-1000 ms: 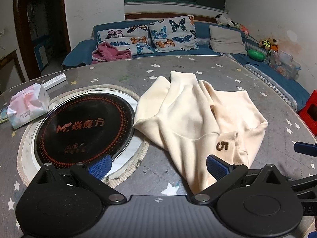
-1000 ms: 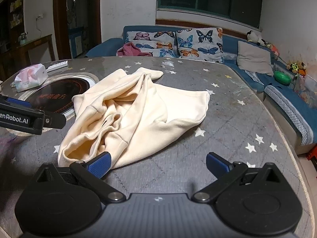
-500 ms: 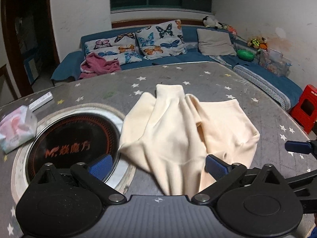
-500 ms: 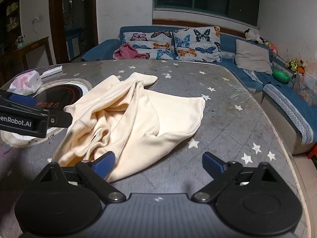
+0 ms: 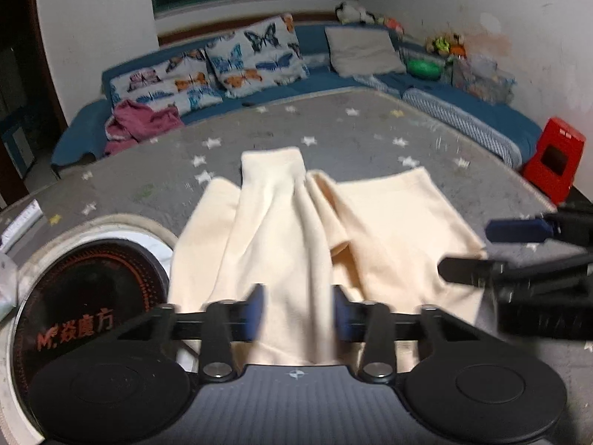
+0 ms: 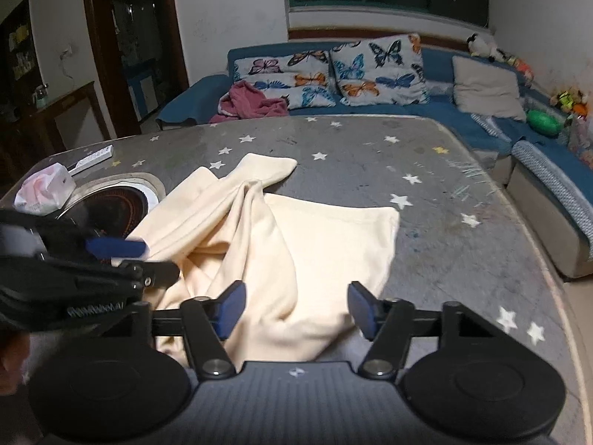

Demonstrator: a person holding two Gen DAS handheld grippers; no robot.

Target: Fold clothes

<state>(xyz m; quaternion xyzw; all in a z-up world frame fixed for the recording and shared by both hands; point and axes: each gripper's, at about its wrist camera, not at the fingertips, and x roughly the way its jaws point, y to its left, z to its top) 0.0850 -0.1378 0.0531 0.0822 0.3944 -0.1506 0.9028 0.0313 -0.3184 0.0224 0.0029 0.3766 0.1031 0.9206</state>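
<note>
Left gripper: jaws partly apart, cream fabric bunched between them.
Right gripper: jaws apart over the near hem.
Cream garment: crumpled mid-table, left edge beside the induction hob.
Tissue pack: at the table's left edge.

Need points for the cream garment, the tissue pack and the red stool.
cream garment [image 6: 326, 244]: right wrist view, on the flat panel right of the bunched folds.
tissue pack [image 6: 44, 189]: right wrist view, on its pink-and-white top face.
red stool [image 5: 554, 159]: left wrist view, on its front face above the dark opening.
</note>
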